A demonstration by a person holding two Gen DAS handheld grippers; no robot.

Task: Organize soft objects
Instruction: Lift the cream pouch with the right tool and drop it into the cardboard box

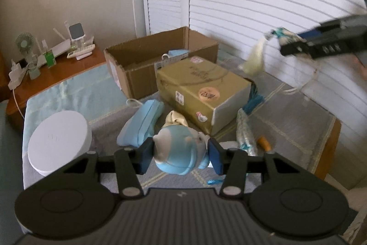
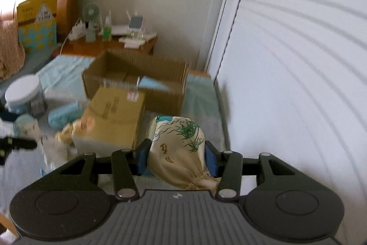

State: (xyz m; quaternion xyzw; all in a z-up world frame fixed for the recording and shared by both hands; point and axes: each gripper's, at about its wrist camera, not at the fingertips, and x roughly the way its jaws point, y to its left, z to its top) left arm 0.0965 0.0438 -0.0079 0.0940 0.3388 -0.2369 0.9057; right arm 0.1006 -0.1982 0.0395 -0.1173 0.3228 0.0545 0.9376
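Left wrist: left gripper point(image 1: 180, 154) is pinching the blue plush doll point(image 1: 181, 153) by its head between both pads, head toward the camera, cream body trailing away toward the gold box point(image 1: 201, 93); long axis is running roughly along the fingers. Right wrist: right gripper point(image 2: 176, 159) is clamping the printed cloth pouch point(image 2: 180, 153), gathered end pointing toward the camera, rounded end pointing away toward the open cardboard box point(image 2: 137, 82).

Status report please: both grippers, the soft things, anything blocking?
Left gripper shut on blue doll. Right gripper shut on cloth pouch. Closed box stands before open box.
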